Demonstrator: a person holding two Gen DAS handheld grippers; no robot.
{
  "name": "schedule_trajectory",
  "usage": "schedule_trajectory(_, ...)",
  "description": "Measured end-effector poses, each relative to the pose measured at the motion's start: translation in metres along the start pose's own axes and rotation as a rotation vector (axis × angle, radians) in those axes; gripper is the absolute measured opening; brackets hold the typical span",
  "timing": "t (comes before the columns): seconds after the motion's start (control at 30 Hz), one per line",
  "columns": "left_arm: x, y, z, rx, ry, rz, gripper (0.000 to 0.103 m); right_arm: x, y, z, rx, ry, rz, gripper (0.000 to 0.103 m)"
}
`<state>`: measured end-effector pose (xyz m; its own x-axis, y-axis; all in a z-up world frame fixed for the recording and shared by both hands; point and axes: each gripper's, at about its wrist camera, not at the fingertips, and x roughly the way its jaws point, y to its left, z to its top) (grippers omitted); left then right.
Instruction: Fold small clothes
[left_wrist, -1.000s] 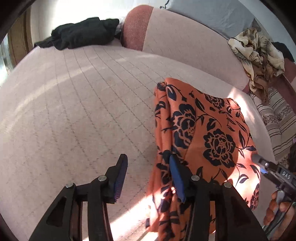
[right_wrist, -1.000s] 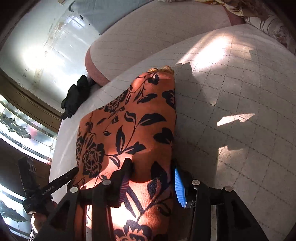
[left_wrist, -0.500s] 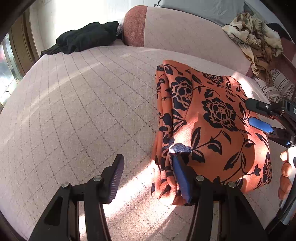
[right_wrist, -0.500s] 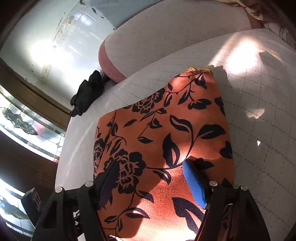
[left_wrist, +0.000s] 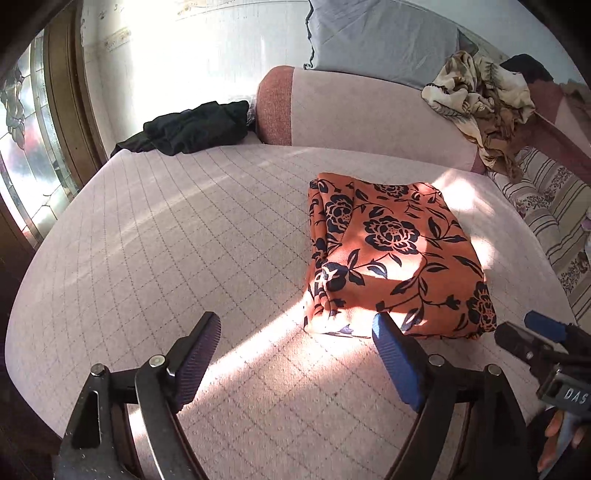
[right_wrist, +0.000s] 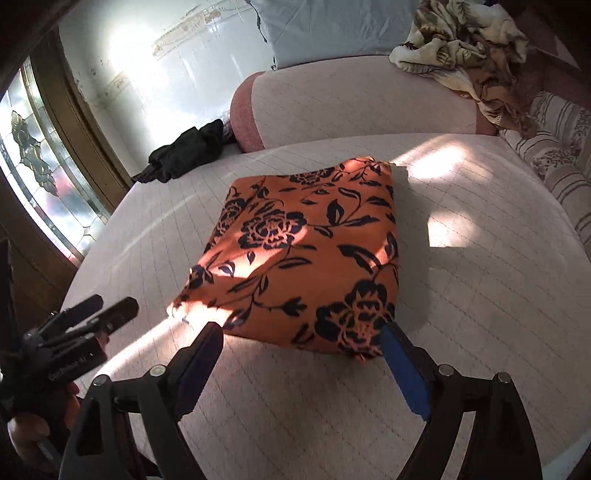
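Note:
An orange garment with a dark flower print (left_wrist: 391, 258) (right_wrist: 306, 254) lies folded into a compact rectangle on the pale quilted seat (left_wrist: 184, 240). My left gripper (left_wrist: 295, 336) hovers just in front of the garment's near left corner, jaws opening wide, nothing between them. My right gripper (right_wrist: 303, 343) hangs before the near edge of the fold, its jaws also opening and empty. Each gripper shows in the other's view: the right one (left_wrist: 532, 339) at the lower right, the left one (right_wrist: 92, 314) at the lower left, each held by a hand.
A dark garment (left_wrist: 192, 127) lies bundled at the seat's far left. A crumpled beige patterned cloth (left_wrist: 480, 99) drapes over the backrest (left_wrist: 369, 110), below a grey cushion (left_wrist: 380, 37). A striped cushion (left_wrist: 554, 229) sits right; a stained-glass window (right_wrist: 33, 177) stands left.
Both grippers let go of the orange garment, opened wide and pulled back and up from it. The garment now lies flat and folded on the seat.

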<state>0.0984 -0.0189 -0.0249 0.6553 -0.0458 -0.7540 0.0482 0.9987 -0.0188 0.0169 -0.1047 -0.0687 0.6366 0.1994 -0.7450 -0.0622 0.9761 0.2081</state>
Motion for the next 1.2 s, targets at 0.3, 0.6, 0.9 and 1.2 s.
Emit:
schedule_trajectory(0.3, -0.038, -0.002, -0.012, -0.036, -0.051, 0.036, 0.091, -0.041, 0.011, -0.033, -0.050, -0.048, -0.168, 0.101)
schedule_trajectory(0.6, -0.045, -0.008, -0.014, -0.040, -0.048, 0.044, 0.091, -0.058, 0.023, -0.027, -0.073, -0.088, -0.194, 0.101)
schedule_trajectory(0.9, -0.044, -0.018, -0.007, -0.009, -0.067, 0.044, 0.091, -0.052, 0.023, -0.024, -0.065, -0.084, -0.192, 0.101)
schedule_trajectory(1.2, -0.037, -0.030, 0.008, 0.025, -0.084, 0.018, 0.091, -0.043, 0.015, -0.013, -0.062, -0.084, -0.198, 0.101)
